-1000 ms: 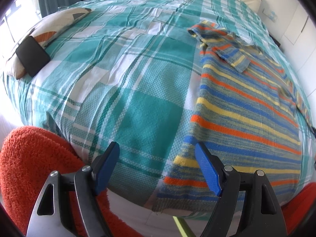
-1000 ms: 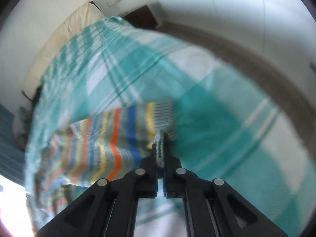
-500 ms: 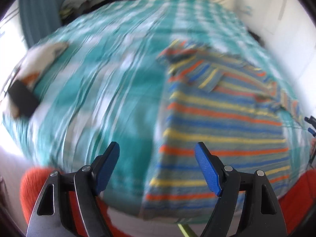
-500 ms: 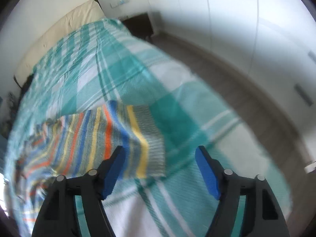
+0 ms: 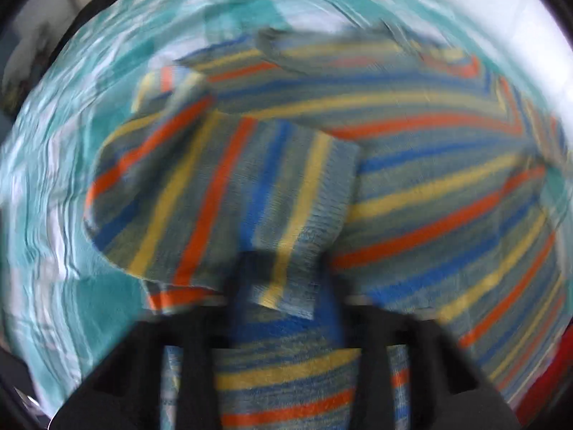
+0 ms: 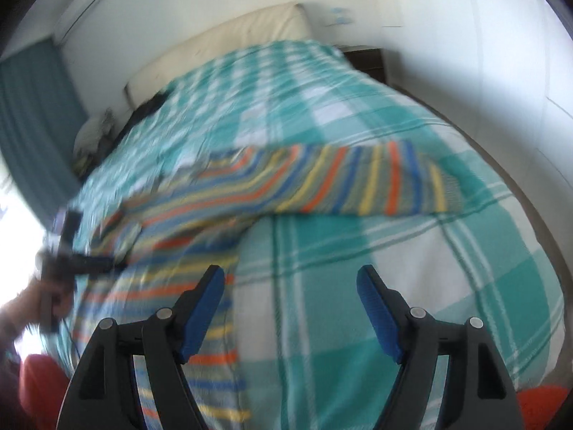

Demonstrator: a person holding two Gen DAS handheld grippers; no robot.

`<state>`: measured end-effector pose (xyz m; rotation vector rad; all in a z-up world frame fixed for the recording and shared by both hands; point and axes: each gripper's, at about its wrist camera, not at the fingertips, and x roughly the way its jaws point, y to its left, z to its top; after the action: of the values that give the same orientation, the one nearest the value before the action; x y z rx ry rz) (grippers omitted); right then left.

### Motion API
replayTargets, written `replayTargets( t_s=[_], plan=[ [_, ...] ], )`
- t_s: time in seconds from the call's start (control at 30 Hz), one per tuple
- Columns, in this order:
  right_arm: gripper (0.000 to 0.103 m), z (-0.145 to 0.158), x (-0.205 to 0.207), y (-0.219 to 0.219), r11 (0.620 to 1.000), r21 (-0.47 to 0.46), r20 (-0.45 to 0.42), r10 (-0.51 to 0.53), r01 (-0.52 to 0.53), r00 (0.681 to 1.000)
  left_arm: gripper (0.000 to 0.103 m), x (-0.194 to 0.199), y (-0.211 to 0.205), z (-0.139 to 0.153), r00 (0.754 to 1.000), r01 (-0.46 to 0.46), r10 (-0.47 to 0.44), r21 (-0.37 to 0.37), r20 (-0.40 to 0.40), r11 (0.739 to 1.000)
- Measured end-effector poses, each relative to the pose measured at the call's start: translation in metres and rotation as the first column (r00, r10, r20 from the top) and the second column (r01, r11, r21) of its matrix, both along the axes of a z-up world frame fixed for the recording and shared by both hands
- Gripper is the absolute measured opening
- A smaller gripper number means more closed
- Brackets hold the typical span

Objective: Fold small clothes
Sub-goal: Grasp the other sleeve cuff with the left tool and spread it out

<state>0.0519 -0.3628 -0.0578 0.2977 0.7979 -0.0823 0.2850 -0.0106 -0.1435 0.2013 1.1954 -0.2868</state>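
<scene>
The jaws of the left gripper have just closed and now pinch a cuffed end of the striped sweater, with the ribbed edge bunched between them. In the left wrist view, which is heavily blurred, that gripped sleeve is lifted and doubled over the body of the garment, its orange, yellow and blue bands running at an angle to the bands beneath. The sweater fills most of this view and lies on the bed with its teal and white checked cover.

In the right wrist view the jaws of the right gripper stand wide apart with nothing between them; they have just been opening. They hang over the checked cover near the sweater's side edge. The sweater lies flat on the bed, its other sleeve stretched out to the right across the cover. At the left edge, blurred, a person's hand holds the left gripper at the far side of the garment. A cream headboard and a teal curtain stand behind.
</scene>
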Motion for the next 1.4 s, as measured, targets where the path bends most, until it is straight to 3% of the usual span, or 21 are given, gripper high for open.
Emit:
replayTargets(
  t_s=[0.07,0.13,0.2,0.23,0.33,0.37,0.4,0.57,0.67,0.7,0.77,0.83,0.87,0.9,0.97,1.03,1.07,1.13,1.2,1.27,1.4],
  plan=[
    [0.076,-0.002,0.001,0.009,0.998,-0.037,0.008,0.046,-0.045,0.999,0.003,0.002,0.036,0.023,0.993,-0.11,0.115,-0.125,0.029,0.986],
    [0.076,-0.003,0.003,0.01,0.996,-0.063,0.02,0.059,-0.058,0.998,0.003,0.003,0.089,0.05,0.96,-0.248,0.268,-0.21,0.077,0.946],
    [0.076,-0.005,0.005,0.009,0.997,-0.06,0.023,0.051,-0.05,0.998,0.003,0.003,0.152,0.062,0.891,-0.414,0.447,-0.257,0.082,0.873],
    [0.076,-0.008,0.008,0.008,0.998,-0.047,0.018,0.046,-0.045,0.999,0.003,0.004,0.187,0.063,0.836,-0.511,0.543,-0.247,0.082,0.824],
    [0.076,-0.016,0.013,0.008,0.999,-0.015,-0.005,0.047,-0.047,0.999,0.002,0.004,0.265,0.047,0.687,-0.71,0.722,-0.136,0.079,0.691],
    [0.076,-0.018,0.016,0.008,0.999,-0.011,-0.013,0.052,-0.052,0.999,0.002,0.004,0.283,0.039,0.659,-0.742,0.749,-0.097,0.073,0.663],
    [0.076,-0.02,0.017,0.009,0.998,-0.012,-0.019,0.055,-0.055,0.998,0.002,0.003,0.294,0.03,0.655,-0.75,0.753,-0.068,0.064,0.658],
    [0.076,-0.028,0.019,0.019,0.996,-0.044,-0.054,0.078,-0.08,0.996,0.002,0.005,0.292,0.001,0.665,-0.746,0.745,0.002,0.053,0.666],
    [0.076,-0.033,0.02,0.02,0.994,-0.062,-0.079,0.079,-0.084,0.994,0.002,0.003,0.284,-0.006,0.682,-0.731,0.729,0.042,0.06,0.681],
    [0.076,-0.035,0.019,0.02,0.995,-0.062,-0.087,0.077,-0.082,0.993,0.004,0.006,0.281,-0.007,0.699,-0.715,0.713,0.063,0.055,0.696],
    [0.076,-0.035,0.02,0.017,0.995,-0.053,-0.097,0.079,-0.084,0.992,0.014,0.006,0.272,0.0,0.748,-0.662,0.66,0.145,0.065,0.736],
    [0.076,-0.029,0.024,0.01,0.995,-0.037,-0.102,0.092,-0.097,0.991,0.038,-0.001,0.258,0.02,0.804,-0.591,0.585,0.234,0.103,0.772],
    [0.078,-0.026,0.027,0.005,0.994,-0.034,-0.102,0.096,-0.1,0.99,0.057,-0.006,0.249,0.034,0.837,-0.547,0.529,0.243,0.142,0.801],
    [0.08,-0.022,0.032,0.001,0.994,-0.033,-0.103,0.098,-0.101,0.99,0.073,-0.01,0.236,0.052,0.87,-0.491,0.456,0.237,0.189,0.838],
    [0.086,-0.011,0.053,-0.011,0.993,-0.038,-0.095,0.109,-0.113,0.989,0.086,-0.008,0.206,0.084,0.924,-0.349,0.305,0.182,0.23,0.919],
    [0.086,0.001,0.091,-0.017,0.987,-0.056,-0.088,0.147,-0.152,0.985,0.094,0.009,0.174,0.103,0.963,-0.201,0.18,0.089,0.2,0.976],
    [0.086,0.006,0.113,-0.017,0.982,-0.048,-0.086,0.176,-0.18,0.981,0.096,0.021,0.157,0.106,0.976,-0.136,0.126,0.047,0.178,0.99],
    [0.086,0.012,0.164,-0.012,0.966,-0.033,-0.091,0.254,-0.257,0.963,0.098,0.052,0.119,0.102,0.99,-0.014,0.015,-0.008,0.14,1.0],
    [0.086,0.011,0.209,-0.004,0.945,-0.032,-0.1,0.321,-0.325,0.942,0.098,0.084,0.086,0.085,0.992,0.06,-0.062,0.013,0.111,0.998],
    [0.086,0.003,0.26,0.004,0.929,-0.014,-0.145,0.365,-0.371,0.92,0.097,0.116,0.061,0.064,0.992,0.087,-0.092,0.06,0.086,0.994],
    [0.086,-0.02,0.328,0.016,0.904,0.023,-0.228,0.42,-0.426,0.879,0.097,0.169,0.05,0.032,0.995,0.096,-0.098,0.054,0.032,0.994]
  ],
)
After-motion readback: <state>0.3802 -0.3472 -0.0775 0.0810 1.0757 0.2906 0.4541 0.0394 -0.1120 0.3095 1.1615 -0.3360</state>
